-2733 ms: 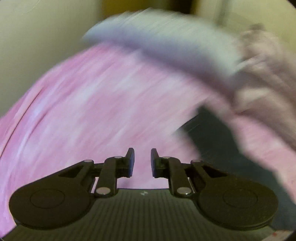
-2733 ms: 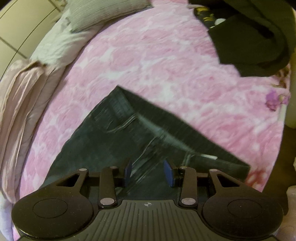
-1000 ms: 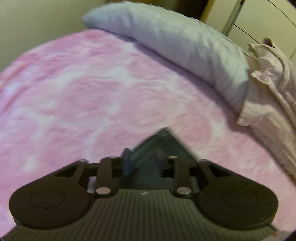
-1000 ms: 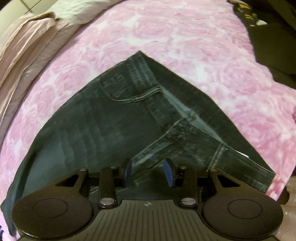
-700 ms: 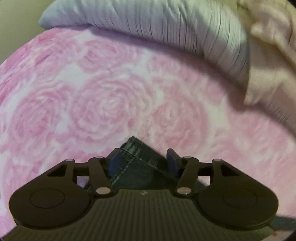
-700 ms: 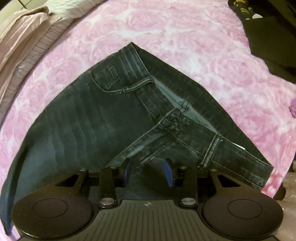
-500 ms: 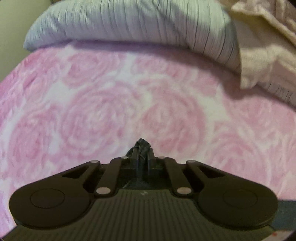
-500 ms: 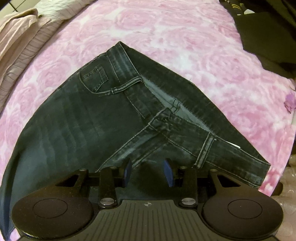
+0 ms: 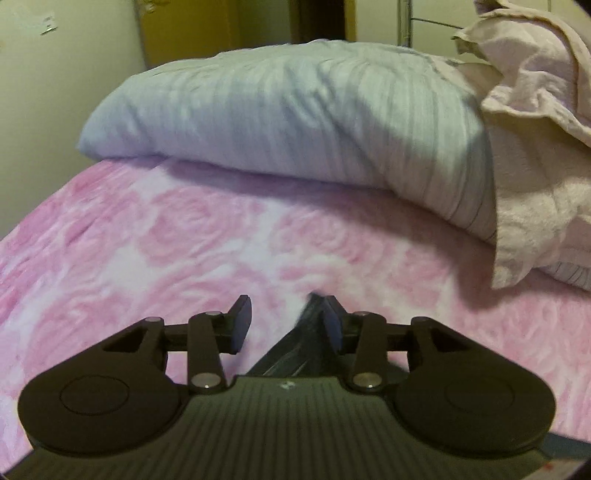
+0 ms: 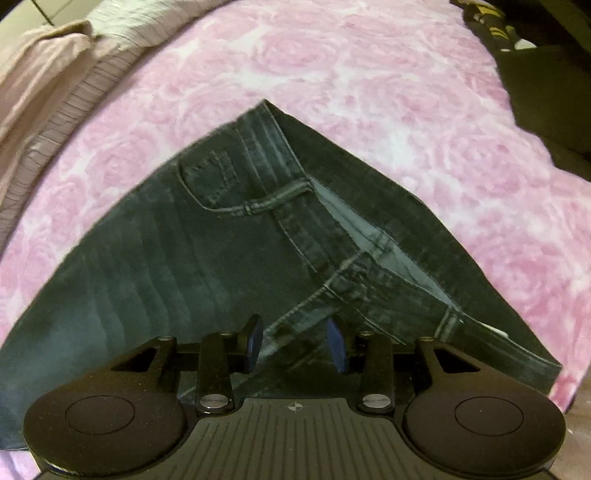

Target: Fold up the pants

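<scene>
The dark jeans (image 10: 192, 251) lie spread flat on the pink rose bedspread (image 10: 369, 74), waistband ahead of the right gripper (image 10: 295, 341), whose jaws stand apart above the denim. The left gripper (image 9: 284, 325) has its jaws apart too, a corner of jeans (image 9: 306, 332) against the right-hand jaw, a striped pillow (image 9: 295, 122) beyond.

No readable text from either wrist camera

I can make out no words, brand or number on the jeans (image 10: 207, 266); the dark garment (image 10: 491, 26) at the far right edge of the right wrist view carries yellow markings too small for me to read; a pale scrap on the wall (image 9: 48, 26) in the left wrist view is blank to my eye.
</scene>
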Tool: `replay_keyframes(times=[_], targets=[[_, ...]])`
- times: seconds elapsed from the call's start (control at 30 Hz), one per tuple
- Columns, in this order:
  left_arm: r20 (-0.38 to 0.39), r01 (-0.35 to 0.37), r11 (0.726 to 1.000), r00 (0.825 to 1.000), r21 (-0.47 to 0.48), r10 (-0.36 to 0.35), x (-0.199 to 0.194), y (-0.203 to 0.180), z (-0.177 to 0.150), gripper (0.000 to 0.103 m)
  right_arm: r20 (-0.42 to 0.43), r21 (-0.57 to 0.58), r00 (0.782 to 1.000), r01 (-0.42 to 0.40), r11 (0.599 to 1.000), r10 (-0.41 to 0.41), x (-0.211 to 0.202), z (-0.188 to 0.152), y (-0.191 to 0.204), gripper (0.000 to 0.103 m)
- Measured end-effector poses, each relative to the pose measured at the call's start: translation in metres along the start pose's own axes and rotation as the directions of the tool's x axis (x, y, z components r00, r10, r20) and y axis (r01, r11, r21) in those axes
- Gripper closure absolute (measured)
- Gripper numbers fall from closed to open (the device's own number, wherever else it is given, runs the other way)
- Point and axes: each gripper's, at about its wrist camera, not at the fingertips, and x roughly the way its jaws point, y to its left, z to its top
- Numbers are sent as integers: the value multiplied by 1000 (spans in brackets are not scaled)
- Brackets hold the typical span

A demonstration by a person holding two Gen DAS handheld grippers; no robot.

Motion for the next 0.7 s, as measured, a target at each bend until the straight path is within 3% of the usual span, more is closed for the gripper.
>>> replay_keyframes(times=[0.17,0.3,0.53,0.7], targets=[[-53,47,996,997,-70,-50,-58,30,-35,65,99,-95,993,-62,994,71,-11,14,-13,67],[-105,83,989,990,-125,-96,-126,43,-85,65,125,-148,970,-189,971,208,-4,43,-27,67],[-146,-3,936,988,-353,-51,-212,63,-157,65,72,-278,904,-387,879,421,47,122,-38,67],[-152,-19,905,987,-426,-51,-277,53,-206,65,19,-332,878,-445,832,478,97,165,-41,67]])
